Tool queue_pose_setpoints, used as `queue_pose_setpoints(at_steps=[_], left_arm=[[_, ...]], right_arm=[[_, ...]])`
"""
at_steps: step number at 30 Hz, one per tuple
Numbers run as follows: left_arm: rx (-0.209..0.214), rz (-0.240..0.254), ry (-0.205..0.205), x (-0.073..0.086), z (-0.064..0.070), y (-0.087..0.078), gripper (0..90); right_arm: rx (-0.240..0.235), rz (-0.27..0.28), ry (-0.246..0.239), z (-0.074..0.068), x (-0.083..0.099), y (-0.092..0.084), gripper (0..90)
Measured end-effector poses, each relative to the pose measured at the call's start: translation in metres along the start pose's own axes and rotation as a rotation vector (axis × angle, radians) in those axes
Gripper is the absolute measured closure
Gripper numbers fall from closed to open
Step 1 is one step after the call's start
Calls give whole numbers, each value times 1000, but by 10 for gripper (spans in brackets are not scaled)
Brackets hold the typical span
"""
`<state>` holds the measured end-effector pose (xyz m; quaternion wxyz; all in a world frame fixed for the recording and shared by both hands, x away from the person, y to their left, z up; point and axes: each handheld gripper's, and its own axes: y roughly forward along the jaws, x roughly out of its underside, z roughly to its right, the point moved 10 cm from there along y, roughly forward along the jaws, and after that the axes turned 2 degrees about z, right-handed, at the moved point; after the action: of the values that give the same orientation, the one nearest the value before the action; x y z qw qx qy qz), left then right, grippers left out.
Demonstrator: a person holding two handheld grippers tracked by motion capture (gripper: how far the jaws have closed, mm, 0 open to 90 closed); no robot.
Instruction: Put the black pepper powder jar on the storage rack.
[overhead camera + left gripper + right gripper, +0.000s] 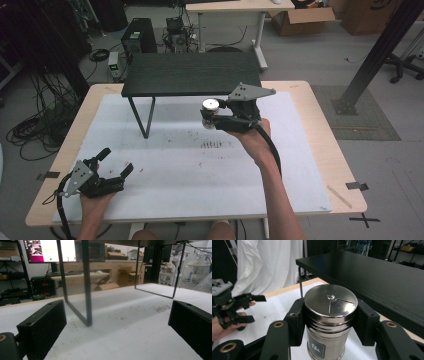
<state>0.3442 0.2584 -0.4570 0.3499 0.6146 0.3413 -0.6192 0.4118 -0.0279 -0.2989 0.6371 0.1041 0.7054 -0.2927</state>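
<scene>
The metal shaker (329,315) is sitting clamped upright in the right gripper (212,115), hanging above the surface (310,165) just off the black shelf's (192,73) front edge, toward two o'clock. The left gripper (114,162) is resting at seven o'clock, gaping apart and holding nothing. I'm judging the smooth, round can could be slipping or clipping that shelf edge.

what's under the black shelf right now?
Under the black shelf there is bare white mat between its thin legs, with a few dark specks. The back strip beneath the top is covered in the high view.
</scene>
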Motion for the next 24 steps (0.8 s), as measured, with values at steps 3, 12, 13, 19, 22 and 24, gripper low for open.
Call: queue_pose_setpoints(at_steps=[3,12,13,19,22,24], left_arm=[[-1,1,0,0,0,0,21],[0,0,-2,0,0,0,21],[0,1,-2,0,0,0,21],[0,1,-2,0,0,0,22],[0,2,-2,0,0,0,21],[0,1,-2,0,0,0,22]], right_arm=[[4,-13,-2,1,-6,2,493],[-1,-20,-8,6,-29,8,493],[2,-19,-11,7,-31,9,493],[-5,-30,-21,8,-43,15,493],[0,-37,-25,12,-47,19,493],[-1,-36,-24,15,-51,21,493]])
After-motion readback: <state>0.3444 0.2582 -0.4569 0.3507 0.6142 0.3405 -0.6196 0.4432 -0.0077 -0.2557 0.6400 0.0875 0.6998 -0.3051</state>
